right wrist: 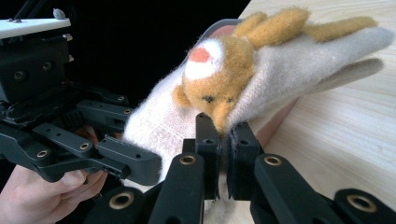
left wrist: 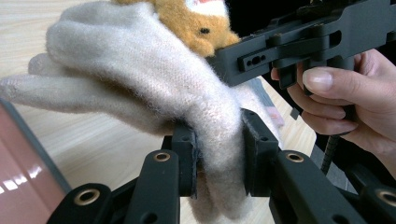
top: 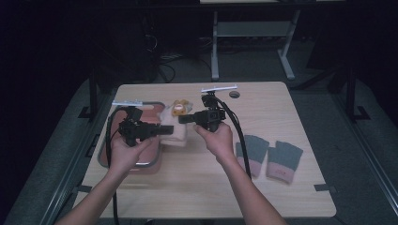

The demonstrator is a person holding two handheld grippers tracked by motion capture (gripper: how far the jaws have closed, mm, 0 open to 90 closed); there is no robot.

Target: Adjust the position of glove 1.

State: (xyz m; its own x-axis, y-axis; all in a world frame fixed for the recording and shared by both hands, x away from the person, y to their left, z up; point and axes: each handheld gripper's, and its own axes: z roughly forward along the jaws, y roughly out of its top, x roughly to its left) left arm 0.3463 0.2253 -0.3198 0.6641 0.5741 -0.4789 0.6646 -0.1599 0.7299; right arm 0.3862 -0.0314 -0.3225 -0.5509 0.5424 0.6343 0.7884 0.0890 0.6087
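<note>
1. Left claw [left wrist: 218, 154]: clamped on the cream glove [left wrist: 140, 79], jaws pinching a fold of the fuzzy knit between them. Seen from above, this claw [top: 165, 131] points right, into the glove's left edge.
2. Right claw [right wrist: 224, 149]: also clenched on the same glove [right wrist: 289, 70], jaws nearly together with a thin bit of fabric caught between them, just under the brown animal face [right wrist: 219, 77] sewn on the glove. From above, this claw [top: 184, 119] points left and meets the glove from the right.
3. Glove [top: 174, 125]: held between the two claws, over the counter [top: 281, 103] at its left-centre, partly over the right edge of the pink tray [top: 148, 165]. Whether its underside touches the counter, can't tell.
4. Animal face has a white forehead patch with a red spot; two tan ears lie along the glove's back.
5. Hands: left hand [top: 123, 152] grips the left tool over the tray; right hand [top: 217, 140] grips the right tool near counter centre. Cables trail back from each toward the person.
6. Tray: pink inside, grey rim, at the counter's left side.
7. Pair of grey gloves with pink cuffs [top: 268, 157]: flat on the counter, right of the right forearm, well apart from the cream glove.
8. Round hole [top: 234, 94] near the counter's far edge.
</note>
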